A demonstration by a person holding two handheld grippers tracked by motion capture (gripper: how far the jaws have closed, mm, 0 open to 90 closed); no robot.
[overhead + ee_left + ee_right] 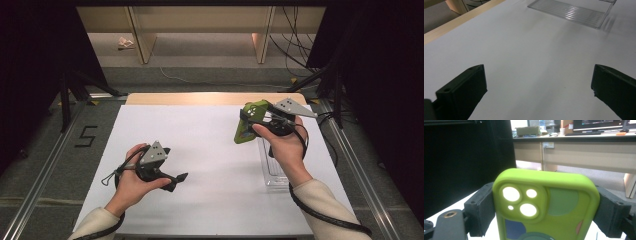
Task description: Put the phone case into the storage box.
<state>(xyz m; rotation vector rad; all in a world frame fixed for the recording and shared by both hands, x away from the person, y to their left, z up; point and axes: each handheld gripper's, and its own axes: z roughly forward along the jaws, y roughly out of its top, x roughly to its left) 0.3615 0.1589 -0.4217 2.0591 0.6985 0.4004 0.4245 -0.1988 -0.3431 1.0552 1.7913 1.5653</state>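
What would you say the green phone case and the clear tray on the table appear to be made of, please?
The green phone case, clamped in the right gripper, looks like soft silicone or rubbery plastic: matte, rounded edges, moulded camera cut-outs. The clear tray looks like rigid transparent plastic, perhaps acrylic: glossy, see-through, ribbed floor catching light.

High view: fixed overhead at person's side, faces forward and down, takes in whole white table (200, 165), floor and shelving beyond far edge. Left gripper view: low over table (529, 62), close, looks along own jaws across sheet toward clear tray (571, 11); same tray (272, 172) at right in high view. Right gripper view: raised, faces level away from table toward far desks; green phone case (546, 205) very near lens, same case (246, 127) far right in high view.
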